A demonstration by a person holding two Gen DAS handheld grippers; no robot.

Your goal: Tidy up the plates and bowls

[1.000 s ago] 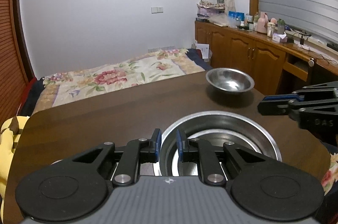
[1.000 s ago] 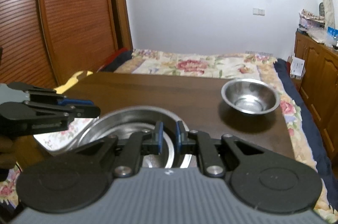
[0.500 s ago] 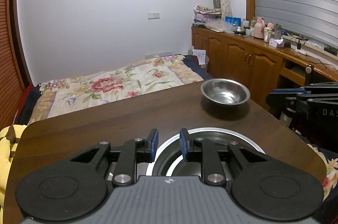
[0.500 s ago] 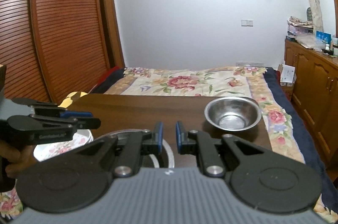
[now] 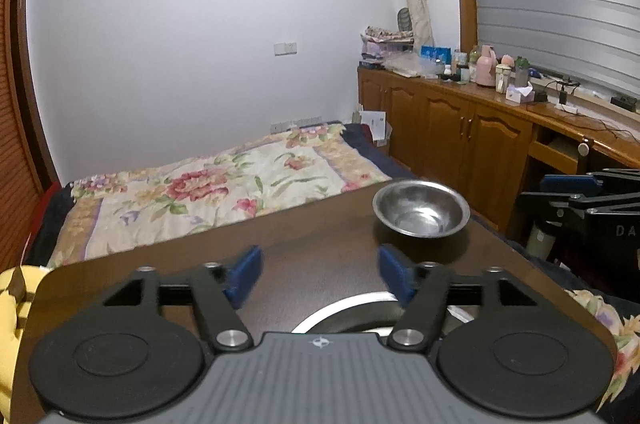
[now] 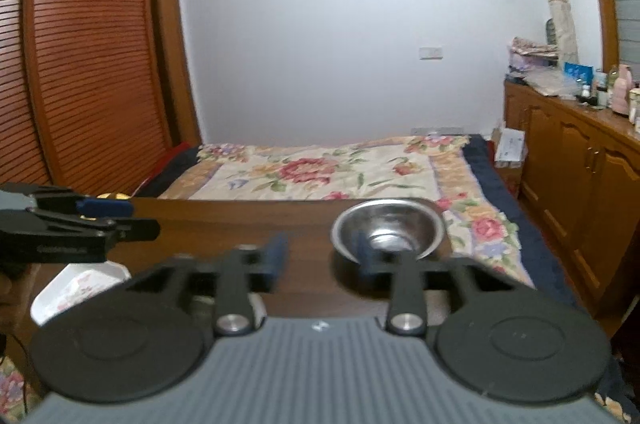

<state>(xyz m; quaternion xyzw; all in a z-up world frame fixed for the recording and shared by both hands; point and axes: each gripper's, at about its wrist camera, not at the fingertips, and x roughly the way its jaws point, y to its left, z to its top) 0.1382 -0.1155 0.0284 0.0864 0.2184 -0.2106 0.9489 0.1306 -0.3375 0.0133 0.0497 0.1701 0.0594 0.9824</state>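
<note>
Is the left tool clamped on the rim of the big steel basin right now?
No. The left tool has just been opening; its blue pads stand apart with only bare table between them, above the big steel basin.

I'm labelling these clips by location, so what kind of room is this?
Most likely a bedroom at home: a bed with a floral quilt lies beyond the dark wooden table, louvred wardrobe doors stand at one side, and wooden cabinets cluttered with bottles line the window wall.

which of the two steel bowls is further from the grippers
The small steel bowl near the table's far right corner. The large steel bowl lies right under the left gripper, mostly hidden by it.
</note>
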